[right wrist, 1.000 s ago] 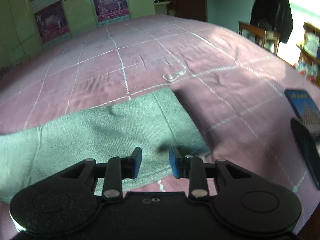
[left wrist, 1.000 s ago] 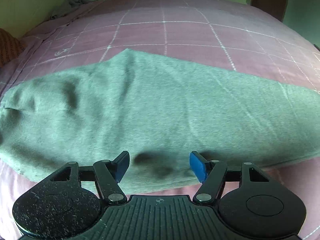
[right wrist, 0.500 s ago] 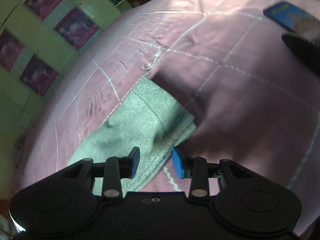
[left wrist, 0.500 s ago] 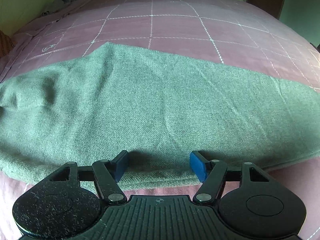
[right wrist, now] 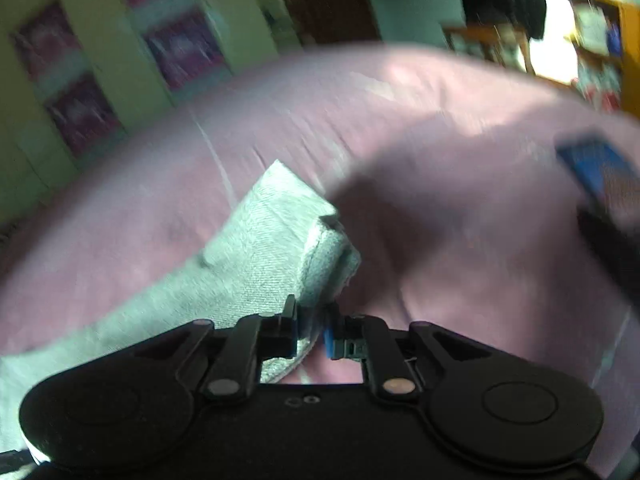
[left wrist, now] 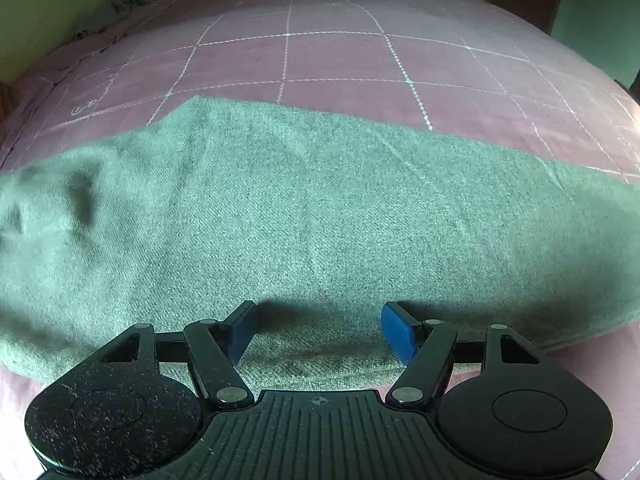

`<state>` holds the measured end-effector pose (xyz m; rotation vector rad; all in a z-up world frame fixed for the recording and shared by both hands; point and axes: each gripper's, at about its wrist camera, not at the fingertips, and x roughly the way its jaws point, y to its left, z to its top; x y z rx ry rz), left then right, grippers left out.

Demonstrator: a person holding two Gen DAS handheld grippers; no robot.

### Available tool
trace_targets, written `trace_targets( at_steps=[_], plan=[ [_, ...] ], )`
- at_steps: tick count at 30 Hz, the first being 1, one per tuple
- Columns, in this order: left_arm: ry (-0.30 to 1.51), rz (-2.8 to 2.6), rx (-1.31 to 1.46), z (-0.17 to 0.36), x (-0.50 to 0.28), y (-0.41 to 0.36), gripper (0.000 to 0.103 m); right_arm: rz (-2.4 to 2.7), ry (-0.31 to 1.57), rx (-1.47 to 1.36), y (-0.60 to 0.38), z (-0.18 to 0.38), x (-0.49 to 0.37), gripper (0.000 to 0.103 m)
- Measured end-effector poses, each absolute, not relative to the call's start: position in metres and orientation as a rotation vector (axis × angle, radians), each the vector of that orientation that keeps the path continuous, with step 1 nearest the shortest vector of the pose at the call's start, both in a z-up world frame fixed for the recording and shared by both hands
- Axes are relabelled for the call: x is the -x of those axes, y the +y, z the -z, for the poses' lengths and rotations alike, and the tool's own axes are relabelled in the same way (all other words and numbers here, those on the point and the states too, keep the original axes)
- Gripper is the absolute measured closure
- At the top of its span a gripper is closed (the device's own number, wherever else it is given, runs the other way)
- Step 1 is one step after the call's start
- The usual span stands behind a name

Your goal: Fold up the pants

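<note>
Grey-green pants (left wrist: 304,216) lie flat across a pink checked bed (left wrist: 340,60), reaching from the left to the right of the left wrist view. My left gripper (left wrist: 316,330) is open, its blue pads low over the near edge of the pants with cloth between them. In the blurred right wrist view my right gripper (right wrist: 312,330) is shut on the hem end of the pants (right wrist: 280,232) and holds that end lifted off the bed (right wrist: 460,184).
A blue book (right wrist: 600,172) and a dark object (right wrist: 612,248) lie on the bed to the right of the right gripper. Crumpled cloth (left wrist: 116,8) lies at the bed's far left. Green walls with posters stand behind; furniture stands far right.
My right gripper has closed on the pants' hem end and lifted it, and the view has swung. My left gripper stayed open and moved slightly closer over the near edge.
</note>
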<state>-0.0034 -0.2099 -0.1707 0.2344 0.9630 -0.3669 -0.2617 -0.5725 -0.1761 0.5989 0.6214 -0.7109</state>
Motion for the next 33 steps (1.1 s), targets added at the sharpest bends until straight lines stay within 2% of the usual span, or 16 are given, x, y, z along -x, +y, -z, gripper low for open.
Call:
trace_targets(
  at_steps=[2, 6, 8, 9, 16, 20, 22, 23, 25, 29, 33],
  plan=[
    [0.961, 0.383, -0.221, 0.161, 0.002, -0.214, 0.034, 0.71, 0.643, -0.576, -0.568, 0.184, 0.259, 0.087],
    [0.983, 0.447, -0.153, 0.145, -0.005, -0.248, 0.034, 0.701, 0.581, -0.666, -0.569, 0.175, 0.269, 0.066],
    [0.992, 0.479, -0.158, 0.144, -0.004, -0.272, 0.034, 0.691, 0.575, -0.716, -0.57, 0.177, 0.272, 0.058],
    [1.0, 0.492, -0.171, 0.145, -0.001, -0.283, 0.034, 0.684, 0.583, -0.728, -0.57, 0.179, 0.27, 0.057],
    [1.006, 0.52, -0.276, 0.167, 0.028, -0.324, 0.034, 0.685, 0.585, -0.754, -0.57, 0.183, 0.268, 0.062],
    [0.993, 0.509, -0.311, 0.172, 0.031, -0.329, 0.031, 0.71, 0.595, -0.756, -0.577, 0.19, 0.268, 0.084],
    [0.992, 0.51, -0.307, 0.172, 0.031, -0.329, 0.031, 0.709, 0.559, -0.807, -0.58, 0.186, 0.272, 0.089],
    [0.988, 0.51, -0.31, 0.171, 0.032, -0.328, 0.031, 0.701, 0.531, -0.792, -0.578, 0.182, 0.273, 0.089],
    [0.984, 0.508, -0.313, 0.172, 0.032, -0.327, 0.031, 0.712, 0.592, -0.722, -0.577, 0.187, 0.264, 0.089],
    [0.974, 0.508, -0.313, 0.174, 0.032, -0.326, 0.031, 0.711, 0.563, -0.809, -0.586, 0.194, 0.267, 0.085],
    [0.972, 0.508, -0.312, 0.174, 0.033, -0.325, 0.03, 0.714, 0.594, -0.763, -0.59, 0.196, 0.258, 0.089]
  ],
)
